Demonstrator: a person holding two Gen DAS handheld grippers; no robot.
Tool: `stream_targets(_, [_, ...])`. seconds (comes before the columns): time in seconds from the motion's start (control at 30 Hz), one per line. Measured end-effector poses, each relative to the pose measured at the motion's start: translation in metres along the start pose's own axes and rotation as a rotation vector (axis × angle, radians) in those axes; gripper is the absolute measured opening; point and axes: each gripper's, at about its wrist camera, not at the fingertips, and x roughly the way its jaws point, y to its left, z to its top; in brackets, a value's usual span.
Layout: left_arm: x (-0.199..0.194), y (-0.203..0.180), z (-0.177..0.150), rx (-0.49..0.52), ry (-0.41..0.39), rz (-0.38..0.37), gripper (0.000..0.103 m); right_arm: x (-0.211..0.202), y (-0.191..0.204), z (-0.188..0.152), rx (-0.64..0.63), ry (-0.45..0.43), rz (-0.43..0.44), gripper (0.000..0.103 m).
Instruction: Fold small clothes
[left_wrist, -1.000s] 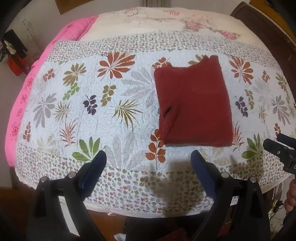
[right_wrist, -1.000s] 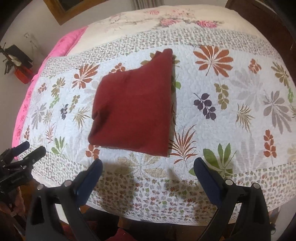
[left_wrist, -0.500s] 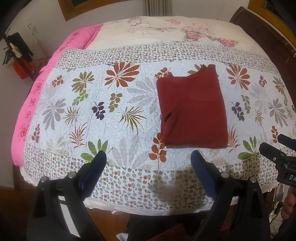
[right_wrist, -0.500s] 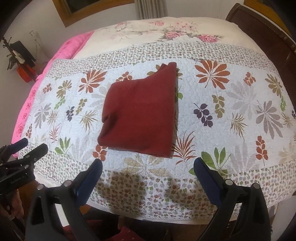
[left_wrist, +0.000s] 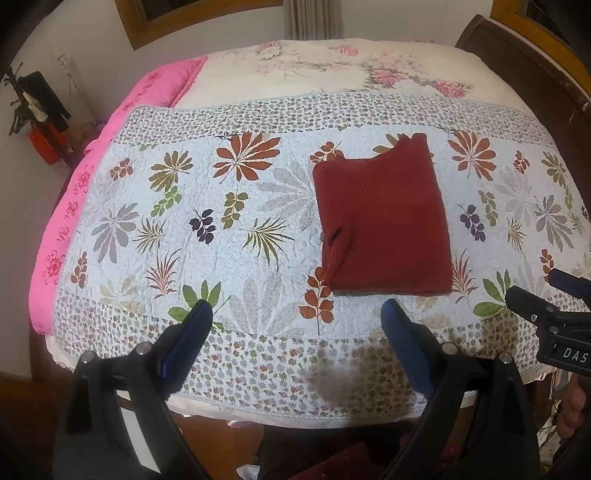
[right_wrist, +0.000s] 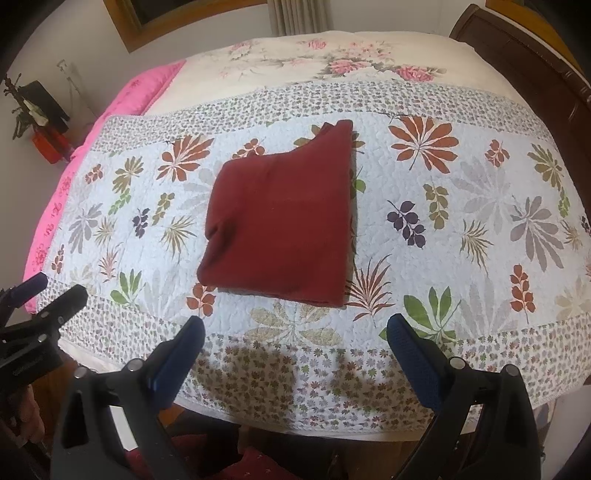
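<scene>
A dark red garment (left_wrist: 382, 218) (right_wrist: 282, 221) lies folded into a flat rectangle on the leaf-patterned quilt (left_wrist: 184, 221) (right_wrist: 461, 221), a notch showing at its far edge. My left gripper (left_wrist: 297, 314) hovers open near the bed's front edge, short of the garment, with nothing between its blue pads. My right gripper (right_wrist: 295, 326) is also open and empty, held back from the garment's near edge. Each gripper shows at the side of the other's view: the right gripper (left_wrist: 554, 306) and the left gripper (right_wrist: 40, 299).
A pink blanket (left_wrist: 110, 155) runs along the bed's left side, and a cream floral sheet (left_wrist: 351, 70) covers the far part. A dark wooden headboard (left_wrist: 535, 74) stands at the right. A red and black object (left_wrist: 40, 122) sits by the left wall.
Both grippers have drawn back and risen away from the bed, so the folded garment looks smaller and more of the room shows. The garment has not moved.
</scene>
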Motion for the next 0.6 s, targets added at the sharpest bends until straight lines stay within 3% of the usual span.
stream_targets(0.6, [0.0081, 0.0084, -0.0002, -0.019, 0.023, 0.028, 0.092, 0.0035, 0.0052, 0.0075, -0.028, -0.031, -0.057, 0.099])
